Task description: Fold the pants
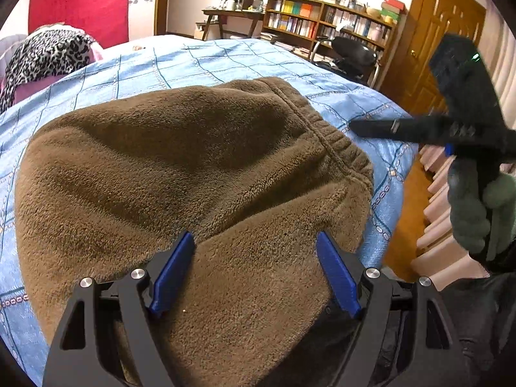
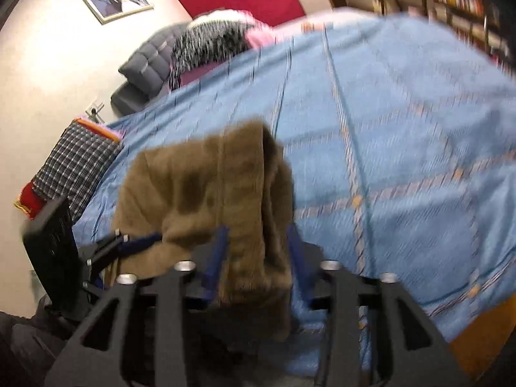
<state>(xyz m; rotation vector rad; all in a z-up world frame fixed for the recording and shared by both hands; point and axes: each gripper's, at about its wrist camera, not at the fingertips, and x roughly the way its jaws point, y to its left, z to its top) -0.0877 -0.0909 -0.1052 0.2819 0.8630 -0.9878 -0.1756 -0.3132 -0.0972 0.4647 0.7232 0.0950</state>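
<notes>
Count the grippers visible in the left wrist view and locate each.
2. The left gripper is at the bottom, open over the brown pants; the right gripper reaches in from the right, above the bedspread.

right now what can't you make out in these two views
- Right wrist view: everything is motion-blurred, so whether the right tongs actually pinch the brown pants is unclear.
- Left wrist view: the near end of the pants is cut off by the bottom edge and hidden under the open left tongs.
- Left wrist view: bookshelf titles are too small.

Two close wrist fisheyes over brown pants on blue bedspread, both views sharing these.
</notes>
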